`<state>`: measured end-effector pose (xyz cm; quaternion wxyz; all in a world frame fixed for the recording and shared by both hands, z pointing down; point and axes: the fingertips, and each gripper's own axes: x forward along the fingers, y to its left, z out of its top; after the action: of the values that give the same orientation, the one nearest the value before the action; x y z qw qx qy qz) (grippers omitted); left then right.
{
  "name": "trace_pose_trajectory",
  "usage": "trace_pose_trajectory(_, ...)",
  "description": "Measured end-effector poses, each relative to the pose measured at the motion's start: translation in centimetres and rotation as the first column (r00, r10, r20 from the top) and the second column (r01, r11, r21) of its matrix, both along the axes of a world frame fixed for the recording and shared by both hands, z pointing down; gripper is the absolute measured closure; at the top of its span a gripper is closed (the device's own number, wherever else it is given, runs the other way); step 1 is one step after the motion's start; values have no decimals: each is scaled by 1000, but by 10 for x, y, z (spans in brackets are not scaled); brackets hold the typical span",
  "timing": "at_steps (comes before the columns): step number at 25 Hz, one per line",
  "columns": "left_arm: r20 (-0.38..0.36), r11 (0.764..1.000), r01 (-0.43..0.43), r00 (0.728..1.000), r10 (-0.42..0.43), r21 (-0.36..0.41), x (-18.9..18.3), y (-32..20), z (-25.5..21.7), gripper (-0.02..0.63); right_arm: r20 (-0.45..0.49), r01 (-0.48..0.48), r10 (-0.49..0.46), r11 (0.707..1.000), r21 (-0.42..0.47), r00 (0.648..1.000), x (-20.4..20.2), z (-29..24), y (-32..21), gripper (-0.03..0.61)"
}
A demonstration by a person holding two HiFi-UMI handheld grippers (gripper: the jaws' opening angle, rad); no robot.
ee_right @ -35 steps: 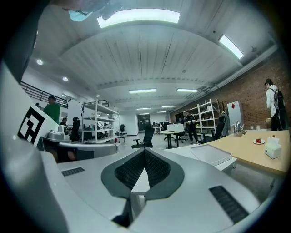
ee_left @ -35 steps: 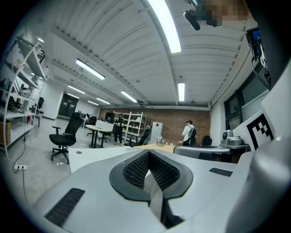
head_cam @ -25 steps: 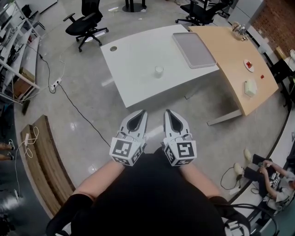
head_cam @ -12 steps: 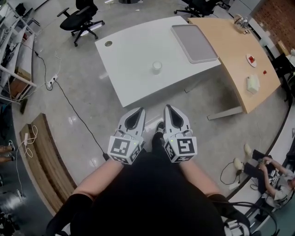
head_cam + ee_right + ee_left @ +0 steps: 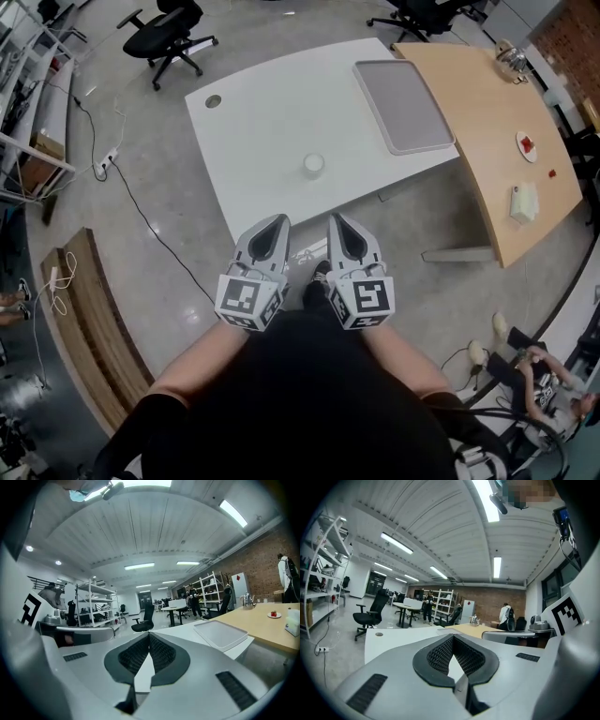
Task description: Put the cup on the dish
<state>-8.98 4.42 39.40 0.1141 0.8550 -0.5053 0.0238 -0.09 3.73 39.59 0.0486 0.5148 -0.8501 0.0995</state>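
A small white cup (image 5: 313,165) stands alone near the front of the white table (image 5: 262,122). A small white dish (image 5: 526,143) with something red on it lies on the wooden table (image 5: 487,112) to the right; the right gripper view shows that dish (image 5: 273,615) far off. My left gripper (image 5: 279,220) and right gripper (image 5: 335,218) hang side by side close to my body, over the floor short of the white table's front edge. Both are shut and empty. The jaws of the left gripper (image 5: 453,636) and right gripper (image 5: 149,633) hide the cup in the gripper views.
A grey tray (image 5: 405,105) lies at the white table's right end. A white box (image 5: 523,202) and a metal pot (image 5: 511,58) sit on the wooden table. Office chairs (image 5: 169,33) stand behind, a wooden bench (image 5: 89,328) at my left, and a seated person (image 5: 530,394) at lower right.
The tables and cup have slid lower in the head view, so I have come closer to them. Both grippers keep their pose by my body, still shut.
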Motion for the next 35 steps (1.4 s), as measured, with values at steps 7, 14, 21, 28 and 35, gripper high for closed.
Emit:
trace_pose_trajectory(7,29,998,56,998,-56,-9,20,-59,9,606,-11,75,-76,997,-29,997,16,17,-56,566)
trace_pose_trajectory(14,69,995,97,993,-95,-31,23,-95,25,606,-25,111,-113,991,-68,993,23,35,-94,565)
trace_pose_trajectory(21,87,994,82,993,-76,-67,8,-130,48,606,-58,117,-125,984,-132,990,10,68,-128,563)
trace_pose_trajectory(28,97,994,38,995,-28,-99,-1,-171,88,606,-78,155,-174,966,-206,982,-19,115,-149,389)
trace_pose_trajectory(35,89,988,22,996,-9,-151,-8,-194,132,606,-136,123,-167,952,-280,977,-27,169,-170,331)
